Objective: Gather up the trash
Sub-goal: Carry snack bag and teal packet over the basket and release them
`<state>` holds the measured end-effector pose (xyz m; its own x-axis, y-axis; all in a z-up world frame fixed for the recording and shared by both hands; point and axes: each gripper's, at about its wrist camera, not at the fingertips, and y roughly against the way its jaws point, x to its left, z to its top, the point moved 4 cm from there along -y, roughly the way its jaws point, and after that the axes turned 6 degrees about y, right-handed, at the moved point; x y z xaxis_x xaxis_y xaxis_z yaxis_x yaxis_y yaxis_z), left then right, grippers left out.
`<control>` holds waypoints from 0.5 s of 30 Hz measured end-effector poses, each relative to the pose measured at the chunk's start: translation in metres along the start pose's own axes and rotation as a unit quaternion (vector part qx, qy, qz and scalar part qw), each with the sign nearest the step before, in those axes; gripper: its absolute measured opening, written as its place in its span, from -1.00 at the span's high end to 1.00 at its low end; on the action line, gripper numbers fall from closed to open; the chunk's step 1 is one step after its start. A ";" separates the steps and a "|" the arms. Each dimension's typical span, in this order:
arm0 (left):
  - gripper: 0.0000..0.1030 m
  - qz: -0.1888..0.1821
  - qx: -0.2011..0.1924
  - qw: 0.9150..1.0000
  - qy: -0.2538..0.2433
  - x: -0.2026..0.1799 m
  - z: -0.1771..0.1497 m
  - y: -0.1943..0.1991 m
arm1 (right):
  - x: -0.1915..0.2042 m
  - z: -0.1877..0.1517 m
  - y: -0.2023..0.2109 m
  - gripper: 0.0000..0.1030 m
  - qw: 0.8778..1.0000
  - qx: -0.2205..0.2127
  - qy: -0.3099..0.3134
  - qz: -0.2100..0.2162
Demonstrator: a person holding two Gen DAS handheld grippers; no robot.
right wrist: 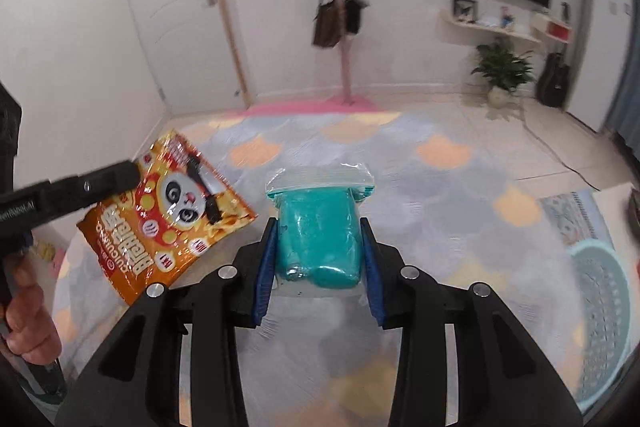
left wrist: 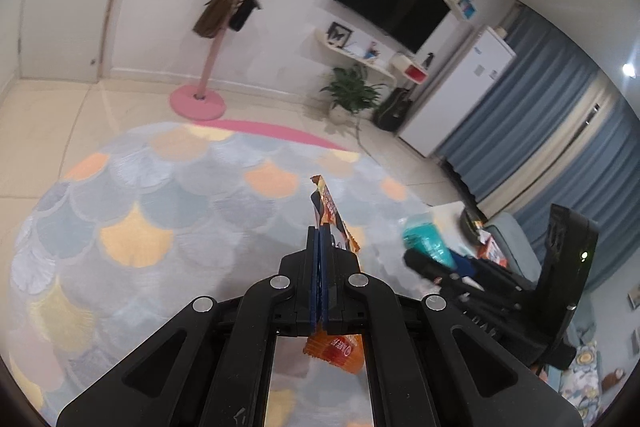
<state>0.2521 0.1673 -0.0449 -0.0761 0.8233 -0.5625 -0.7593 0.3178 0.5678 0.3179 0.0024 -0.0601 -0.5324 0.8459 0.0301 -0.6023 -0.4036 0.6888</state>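
Snack bag (right wrist: 168, 215) hangs off my left gripper (left wrist: 323, 231), jaws pressed together on its top edge, orange foil sticking out above and below the pads. In the right wrist view the bag shows its panda print, held in the air over the left side of the rug (left wrist: 160, 195), clear of the floor. My left hand (right wrist: 28, 323) wraps the handle at the lower left of that view.

Right gripper (right wrist: 318, 231) pinches a zip bag (right wrist: 320, 223) with a teal lump inside. Blue pads (right wrist: 266, 259) sit against both sides of the lump, jaws part spread around it. The clear zip strip points away from me. It also hangs over the rug, about the middle, not resting on it. From the left wrist view the same zip bag shows at right, blurred, in front of the right gripper body.

Basket (right wrist: 600, 311), pale blue and perforated, stands at the right edge of the rug, well apart from both bags. Coat stand (left wrist: 208, 75) with pink base sits past the far rug edge, plant (left wrist: 352, 91) by the wall.
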 end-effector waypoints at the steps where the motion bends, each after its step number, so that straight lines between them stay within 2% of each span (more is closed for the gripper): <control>1: 1.00 -0.005 -0.001 1.000 -0.005 -0.008 -0.001 0.000 | -0.008 0.000 0.010 0.31 1.000 -0.008 -0.007 -0.008; 9: 1.00 -0.052 -0.001 0.996 -0.073 -0.091 -0.007 -0.008 | -0.087 -0.016 0.092 0.31 0.992 -0.062 -0.071 -0.089; 15: 1.00 -0.090 0.016 0.988 -0.125 -0.167 -0.020 -0.035 | -0.156 -0.039 0.127 0.31 0.979 -0.071 -0.131 -0.136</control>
<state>0.2785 0.0095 0.0174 0.2233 0.8419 -0.4913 -0.7253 0.4803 0.4933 0.3013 -0.1944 -0.0058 -0.1807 0.9818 0.0577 -0.7875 -0.1796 0.5895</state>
